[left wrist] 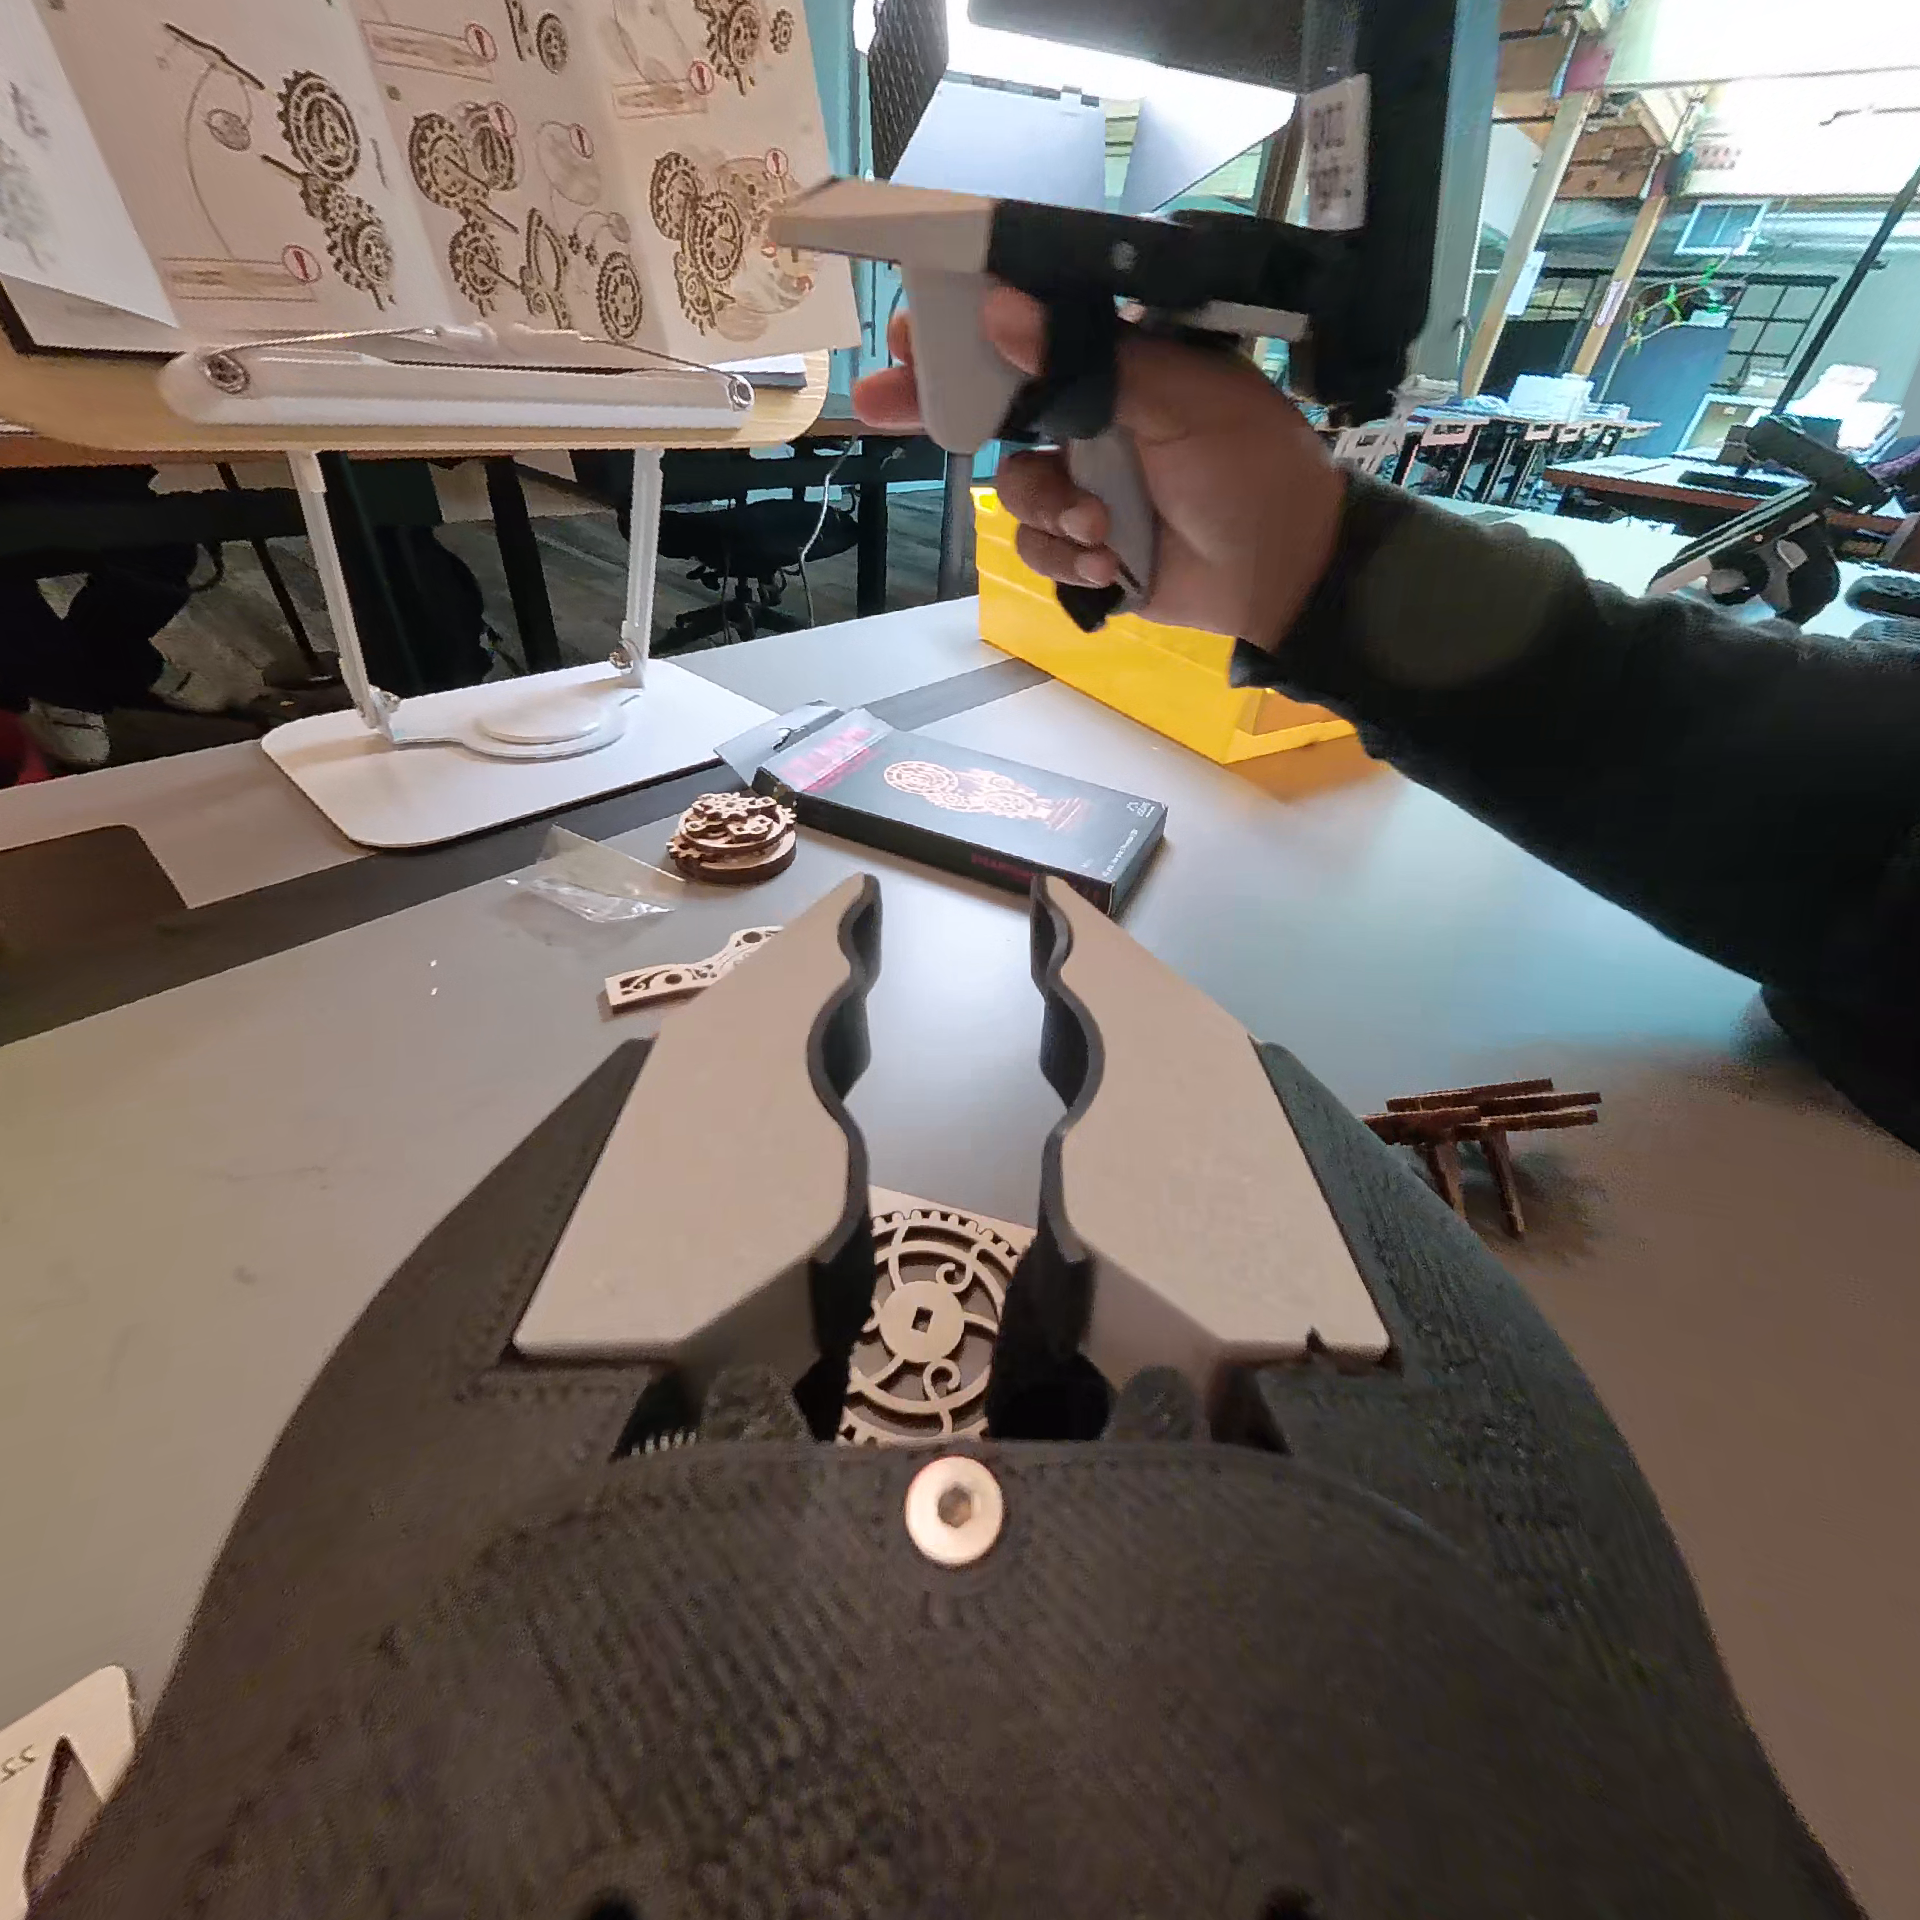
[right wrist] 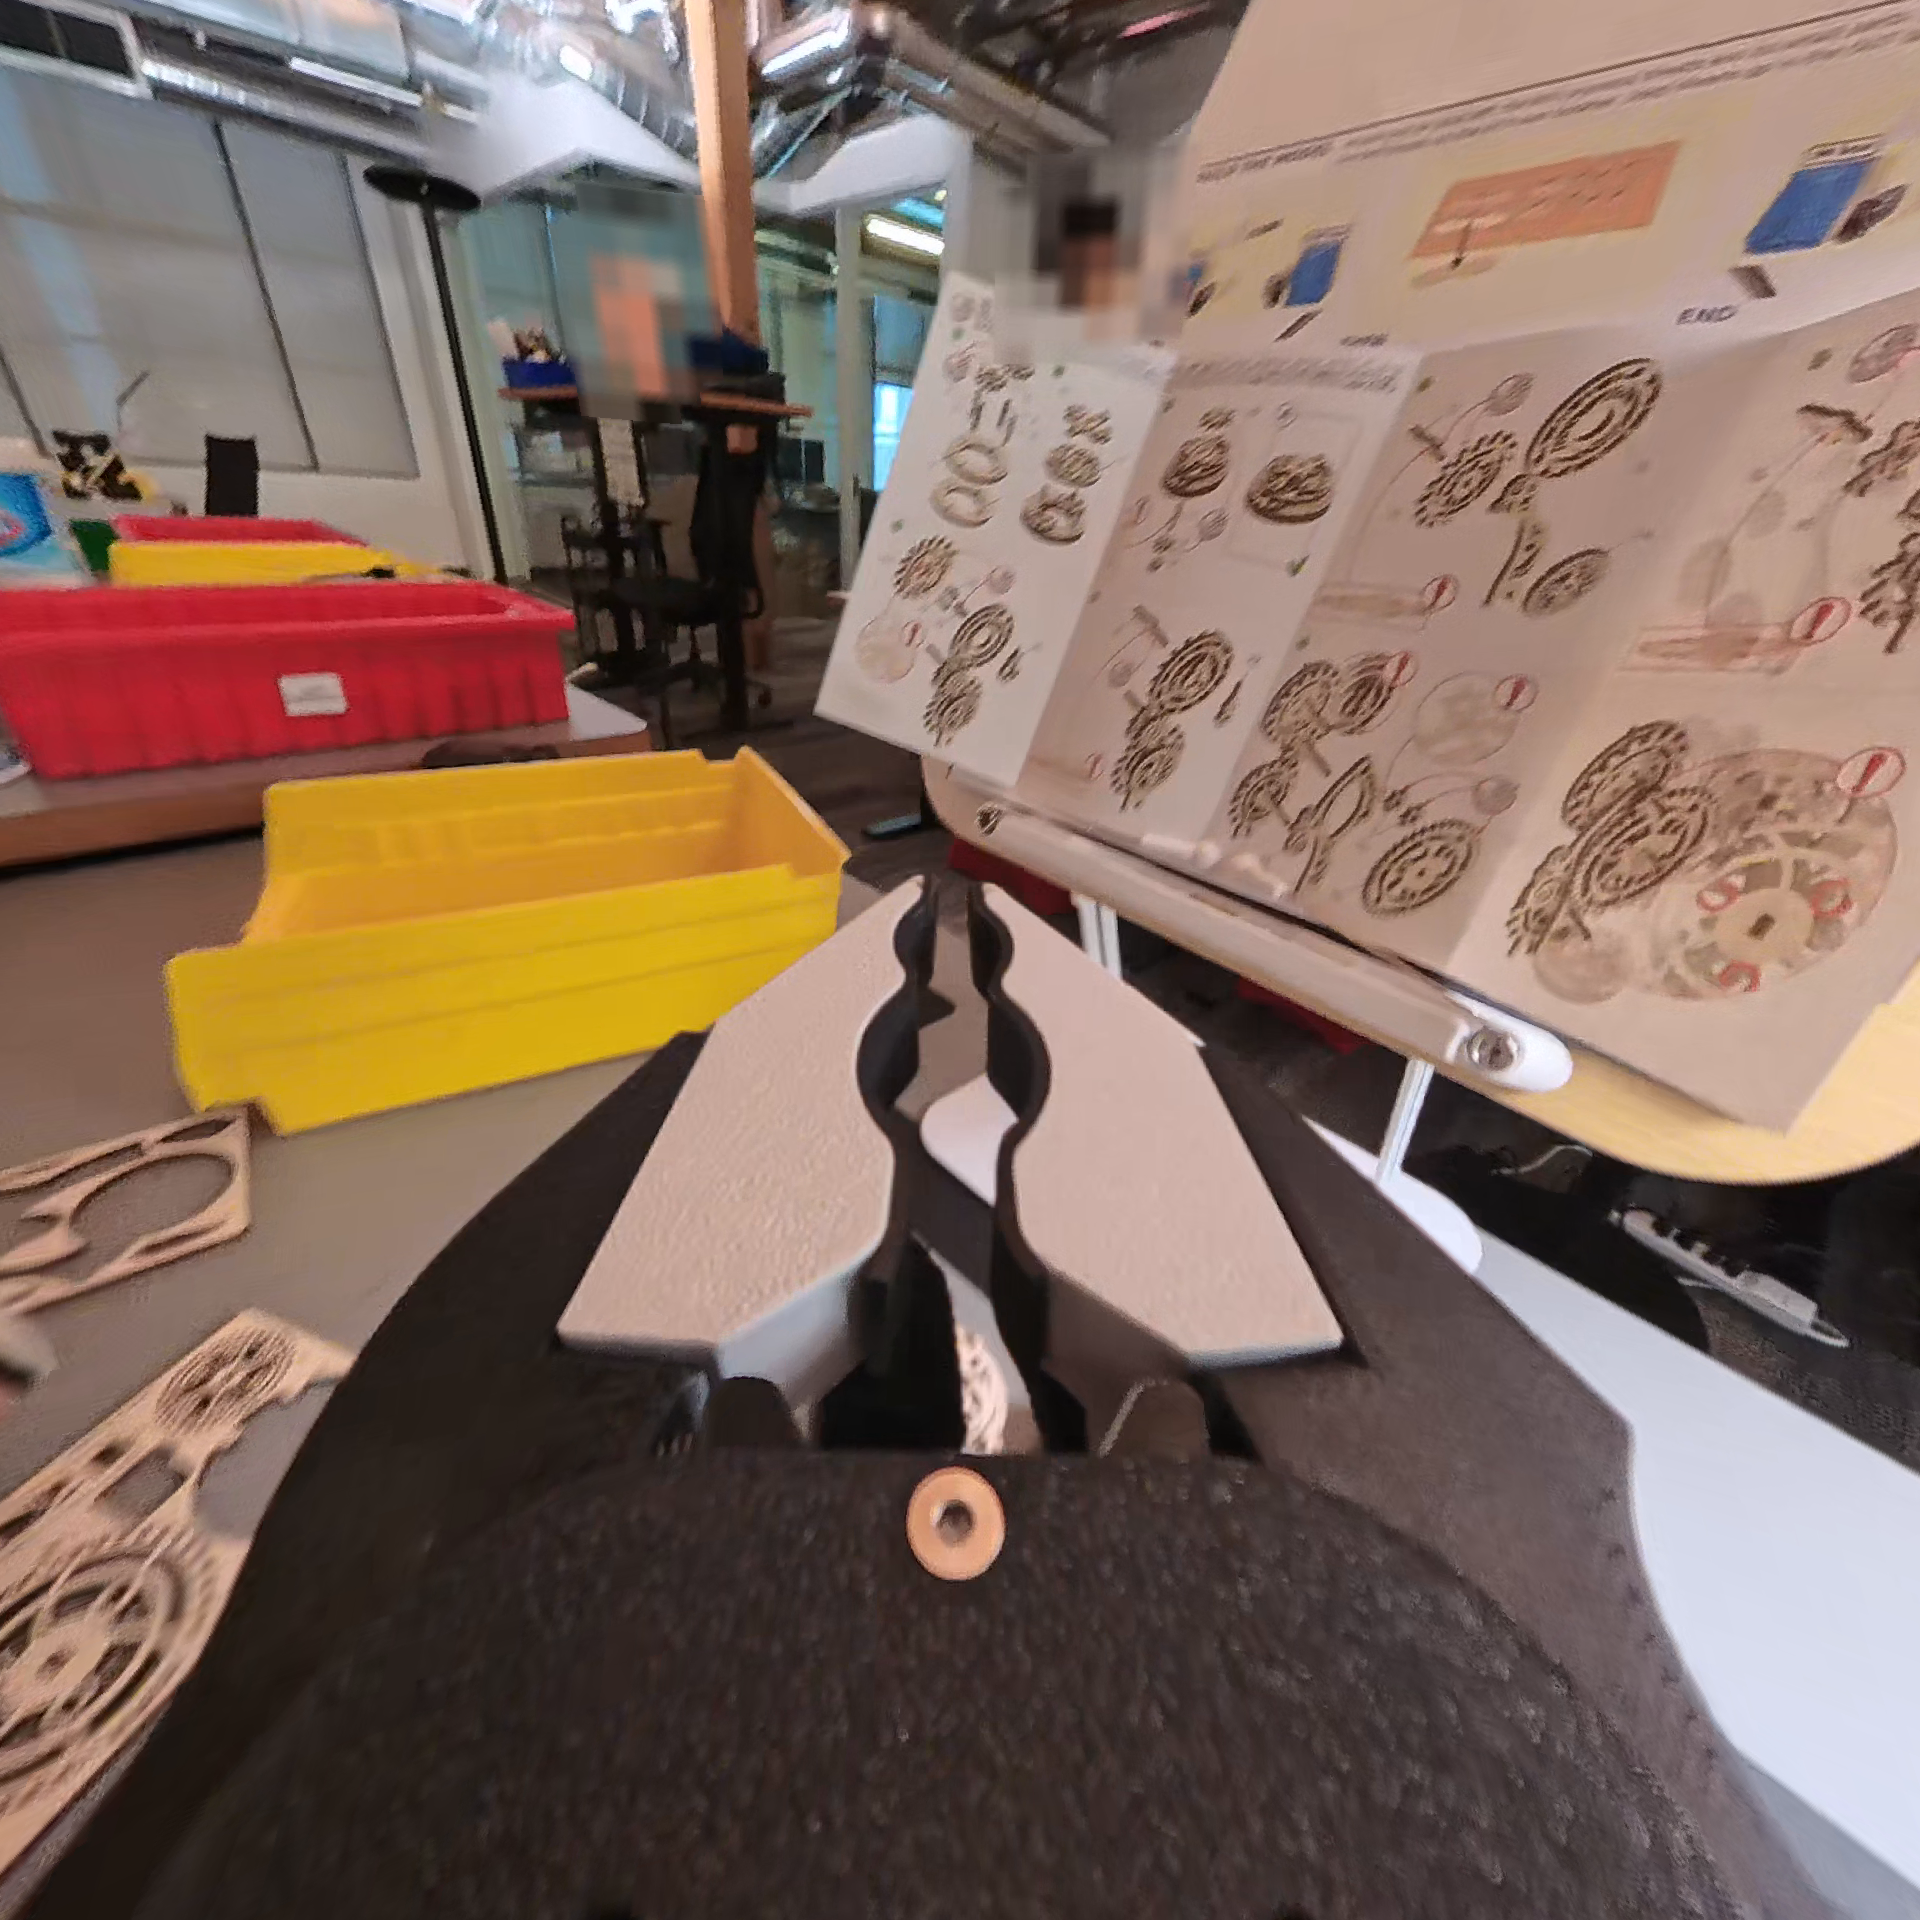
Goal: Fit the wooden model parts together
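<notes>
My left gripper (left wrist: pixel 954 904) is open and empty, low over the grey table (left wrist: pixel 312 1195). Between its fingers' roots a pale wooden sheet with a cut gear pattern (left wrist: pixel 935 1320) lies below. A small assembled wooden gear model (left wrist: pixel 732 836) stands ahead, and a flat pale wooden strip (left wrist: pixel 686 971) lies to its left. Dark wooden pieces (left wrist: pixel 1486 1122) lie to the right. My right gripper (right wrist: pixel 951 899) is held up in the air, its jaws almost together with nothing seen between them. It points at the instruction sheet (right wrist: pixel 1403 644). It also shows in the left wrist view (left wrist: pixel 805 223), held by a hand.
A white book stand (left wrist: pixel 499 758) holds the instruction sheet (left wrist: pixel 416 177) at the back left. A black box (left wrist: pixel 966 821) and a clear plastic bag (left wrist: pixel 587 883) lie ahead. A yellow bin (right wrist: pixel 499 935) stands behind. Cut-out wooden sheets (right wrist: pixel 114 1558) lie at left, red bins (right wrist: pixel 270 665) farther off. One gripper's finger ends stand about 20 cm off the other's. From either gripper's tips it is about 20 cm to the small assembled wooden gear model (left wrist: pixel 732 836).
</notes>
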`<move>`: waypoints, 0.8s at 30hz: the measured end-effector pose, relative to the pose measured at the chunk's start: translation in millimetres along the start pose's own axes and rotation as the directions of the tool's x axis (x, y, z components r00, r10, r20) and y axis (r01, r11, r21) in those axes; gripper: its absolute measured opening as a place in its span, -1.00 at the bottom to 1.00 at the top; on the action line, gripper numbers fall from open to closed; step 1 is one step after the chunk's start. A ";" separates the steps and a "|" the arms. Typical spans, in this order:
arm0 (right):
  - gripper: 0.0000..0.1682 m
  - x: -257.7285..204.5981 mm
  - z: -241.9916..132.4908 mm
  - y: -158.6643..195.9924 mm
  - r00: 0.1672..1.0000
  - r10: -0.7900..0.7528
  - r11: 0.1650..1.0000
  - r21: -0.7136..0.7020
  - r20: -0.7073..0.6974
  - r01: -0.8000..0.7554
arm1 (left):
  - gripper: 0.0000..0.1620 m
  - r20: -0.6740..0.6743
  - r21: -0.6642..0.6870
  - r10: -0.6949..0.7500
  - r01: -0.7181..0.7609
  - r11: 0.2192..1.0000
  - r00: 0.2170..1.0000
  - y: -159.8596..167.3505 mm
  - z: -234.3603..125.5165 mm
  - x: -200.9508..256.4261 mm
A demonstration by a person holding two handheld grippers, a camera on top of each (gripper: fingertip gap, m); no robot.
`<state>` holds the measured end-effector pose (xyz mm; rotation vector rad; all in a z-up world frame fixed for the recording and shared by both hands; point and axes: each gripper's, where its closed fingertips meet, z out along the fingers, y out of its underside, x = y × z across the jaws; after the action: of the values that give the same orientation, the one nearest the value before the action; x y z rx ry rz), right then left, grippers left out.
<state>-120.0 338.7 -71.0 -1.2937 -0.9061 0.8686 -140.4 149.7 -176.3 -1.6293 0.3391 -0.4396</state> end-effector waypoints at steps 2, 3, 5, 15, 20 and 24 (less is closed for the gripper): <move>-1.00 14.1 18.9 -3.3 0.999 -0.004 1.000 0.027 -0.037 0.005 | -0.69 0.011 -0.003 -0.010 0.010 1.000 1.000 1.2 -0.1 -2.8; -1.00 20.1 28.0 -4.1 0.999 -0.007 0.999 0.035 -0.050 0.008 | -0.70 0.016 -0.002 -0.014 0.014 1.000 1.000 1.4 -0.2 -4.1; -1.00 28.3 45.6 -3.8 0.998 -0.006 0.999 0.039 -0.055 0.008 | -0.78 0.040 0.001 -0.011 0.011 1.000 0.999 0.9 -1.3 -8.4; -0.97 63.5 113.0 5.8 0.977 -0.123 0.992 -0.019 -0.174 0.122 | -1.00 0.129 0.026 0.012 -0.016 1.000 0.992 -5.1 -6.2 -21.3; -0.99 68.3 111.1 20.6 0.961 -0.150 0.989 -0.038 -0.232 0.145 | -0.97 0.109 0.025 0.011 -0.014 1.000 0.994 -3.9 -5.7 -17.7; -1.00 80.9 98.7 21.3 0.946 -0.152 0.988 -0.027 -0.285 0.150 | -0.91 0.097 0.024 0.019 -0.021 0.999 0.995 -2.8 -4.7 -15.1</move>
<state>-178.1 453.8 -81.6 -1.2965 -0.7656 0.5416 -156.0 152.9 -174.4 -1.6155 0.2759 -0.3471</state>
